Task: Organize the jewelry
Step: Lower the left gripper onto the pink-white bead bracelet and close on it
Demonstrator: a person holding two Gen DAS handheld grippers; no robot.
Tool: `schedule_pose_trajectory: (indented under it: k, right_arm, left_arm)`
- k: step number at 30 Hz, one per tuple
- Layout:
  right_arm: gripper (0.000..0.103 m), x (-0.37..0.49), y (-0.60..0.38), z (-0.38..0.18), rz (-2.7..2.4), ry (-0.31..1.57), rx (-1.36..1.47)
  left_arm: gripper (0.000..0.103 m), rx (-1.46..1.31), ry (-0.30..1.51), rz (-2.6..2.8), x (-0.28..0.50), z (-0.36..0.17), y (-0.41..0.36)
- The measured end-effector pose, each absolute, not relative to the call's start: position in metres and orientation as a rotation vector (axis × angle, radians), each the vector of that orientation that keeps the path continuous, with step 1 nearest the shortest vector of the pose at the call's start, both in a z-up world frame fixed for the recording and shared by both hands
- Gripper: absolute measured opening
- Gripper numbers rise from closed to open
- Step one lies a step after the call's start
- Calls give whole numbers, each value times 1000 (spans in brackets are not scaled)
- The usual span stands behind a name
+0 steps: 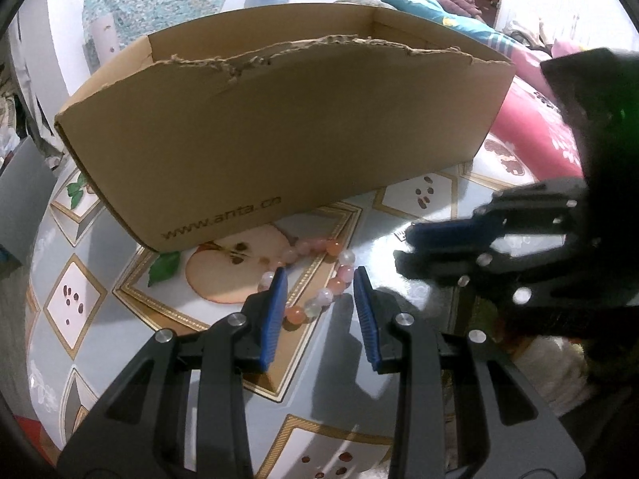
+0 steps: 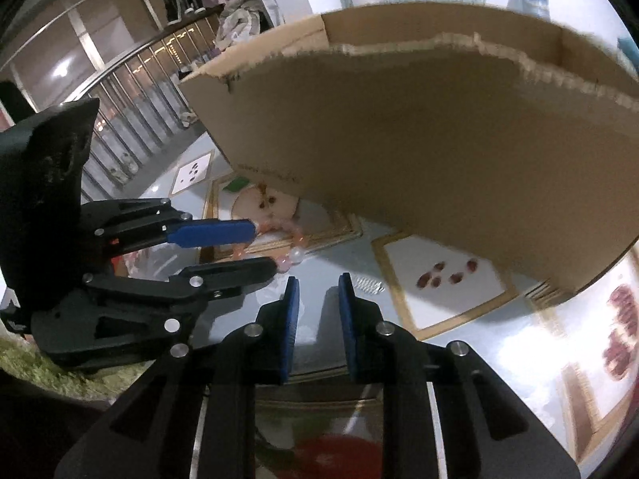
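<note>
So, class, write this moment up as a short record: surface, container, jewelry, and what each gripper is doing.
surface: table with a fruit-print cover
container: open cardboard box, top edge torn, standing behind the bracelet
jewelry: pink and white bead bracelet lying on the table, in front of the box
left gripper: open, fingers straddling the near side of the bracelet, pads not pressing it
right gripper: open with a narrow gap, nothing between its fingers, off to the bracelet's right
</note>
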State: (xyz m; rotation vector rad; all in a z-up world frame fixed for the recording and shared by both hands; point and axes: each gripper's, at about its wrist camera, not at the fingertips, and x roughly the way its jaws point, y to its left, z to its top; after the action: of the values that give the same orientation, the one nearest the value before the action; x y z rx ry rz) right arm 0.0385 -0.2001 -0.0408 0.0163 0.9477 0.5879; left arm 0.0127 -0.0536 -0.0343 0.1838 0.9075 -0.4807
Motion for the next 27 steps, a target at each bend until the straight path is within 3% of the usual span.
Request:
schedule_pose_trajectory:
  k: [7, 21, 27]
  right_arm:
    - [21, 42, -190, -39, 538, 897, -231]
    - [21, 36, -186, -46, 358, 919, -130]
    - [16, 33, -179, -48, 336, 913, -149]
  left_arm:
    - [32, 182, 905, -479, 13, -34, -50]
    - [33, 186, 915, -479, 14, -36, -53]
    - [33, 182, 917, -477, 14, -36, -54]
